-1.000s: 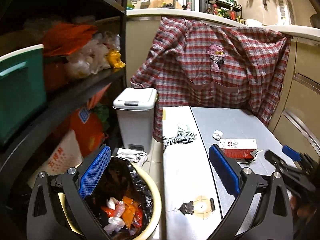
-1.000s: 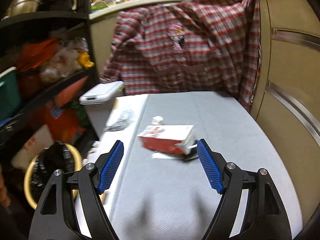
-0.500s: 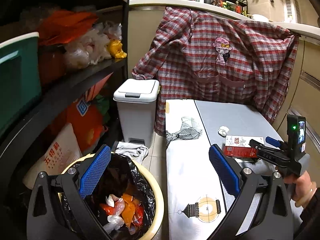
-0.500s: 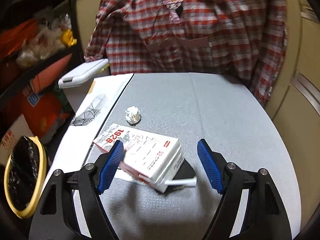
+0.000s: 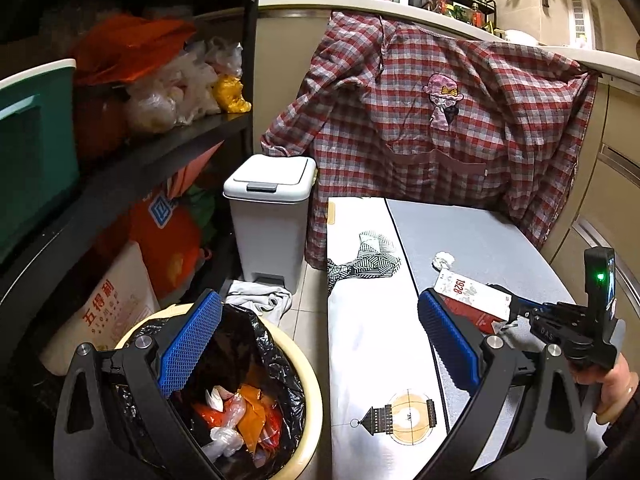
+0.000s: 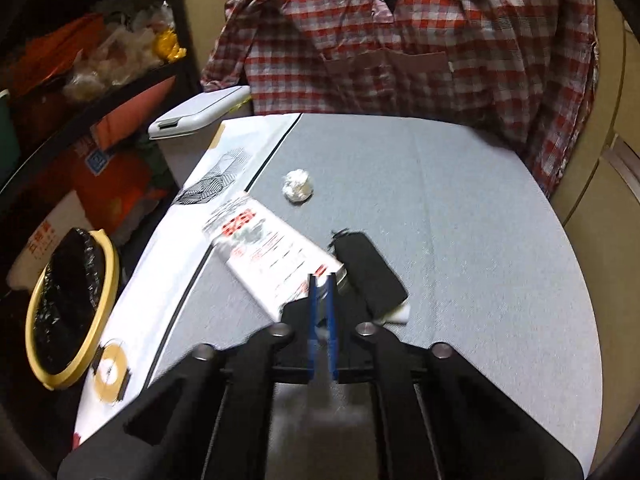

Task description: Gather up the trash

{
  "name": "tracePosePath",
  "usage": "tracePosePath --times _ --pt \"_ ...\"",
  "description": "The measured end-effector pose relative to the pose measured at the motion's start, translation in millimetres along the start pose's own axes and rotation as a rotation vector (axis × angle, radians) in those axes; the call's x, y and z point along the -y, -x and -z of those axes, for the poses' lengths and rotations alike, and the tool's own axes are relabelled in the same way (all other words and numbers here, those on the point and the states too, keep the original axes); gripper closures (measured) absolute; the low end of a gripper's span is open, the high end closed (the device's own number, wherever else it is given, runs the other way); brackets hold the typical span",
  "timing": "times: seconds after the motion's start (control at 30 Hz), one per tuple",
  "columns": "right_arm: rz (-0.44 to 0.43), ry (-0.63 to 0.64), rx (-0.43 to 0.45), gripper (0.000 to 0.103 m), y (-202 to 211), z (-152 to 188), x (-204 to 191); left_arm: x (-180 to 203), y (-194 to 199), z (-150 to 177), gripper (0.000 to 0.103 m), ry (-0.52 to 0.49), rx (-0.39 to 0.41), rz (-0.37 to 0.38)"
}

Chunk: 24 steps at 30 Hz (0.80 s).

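A white and red carton (image 6: 272,256) marked 1928 lies on the grey table top (image 6: 460,220). My right gripper (image 6: 321,280) is closing, and its blue pads pinch the carton's near end. From the left wrist view the same carton (image 5: 472,292) shows with my right gripper (image 5: 516,306) at its right end. A crumpled white paper ball (image 6: 297,186) sits just beyond the carton. My left gripper (image 5: 318,300) stands open and holds nothing, over the yellow bin (image 5: 308,400) lined with a black bag that has wrappers inside.
A flat black object (image 6: 368,276) lies on a white slip right of the carton. A white pedal bin (image 5: 268,208) stands left of the table, beside a black shelf rack (image 5: 160,152) full of bags. A plaid shirt (image 5: 440,120) hangs behind. A hand (image 5: 612,396) holds the right gripper.
My right gripper moved down and forward to the carton and its jaws went from wide open to nearly together on the carton's end. The carton has turned. The left gripper kept still.
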State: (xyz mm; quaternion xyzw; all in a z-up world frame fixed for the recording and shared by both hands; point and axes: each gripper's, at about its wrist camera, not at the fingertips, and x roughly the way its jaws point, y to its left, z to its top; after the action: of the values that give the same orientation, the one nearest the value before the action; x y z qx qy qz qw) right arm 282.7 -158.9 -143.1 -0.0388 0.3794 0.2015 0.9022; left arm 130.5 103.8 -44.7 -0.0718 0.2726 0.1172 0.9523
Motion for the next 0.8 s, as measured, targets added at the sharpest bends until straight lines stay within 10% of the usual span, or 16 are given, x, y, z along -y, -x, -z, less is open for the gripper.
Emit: tracePosePath --times 0.07,0.5,0.67,0.73,0.8 --pt "0.014 -0.002 0.044 0.042 8.2 -1.3 -2.4 -1.7 2.1 0.1 0.008 0.004 0.001 0.001" --pt "-0.004 0.145 0.014 0.033 -28.6 -13.1 -32.5 -26.1 9.4 -0.9 0.008 0.038 0.007 -0.040" --pt "0.015 0.205 0.027 0.067 -26.1 -9.7 -42.4 -29.4 7.4 -1.8 0.008 0.044 0.001 -0.037" --pt "-0.005 0.221 0.016 0.102 -22.3 -8.8 -45.8 -28.3 8.3 -1.2 0.008 0.043 0.007 -0.036" --pt "0.002 0.230 0.000 0.103 -18.0 -6.1 -50.5 -26.0 9.4 -1.0 0.008 0.037 0.013 -0.033"
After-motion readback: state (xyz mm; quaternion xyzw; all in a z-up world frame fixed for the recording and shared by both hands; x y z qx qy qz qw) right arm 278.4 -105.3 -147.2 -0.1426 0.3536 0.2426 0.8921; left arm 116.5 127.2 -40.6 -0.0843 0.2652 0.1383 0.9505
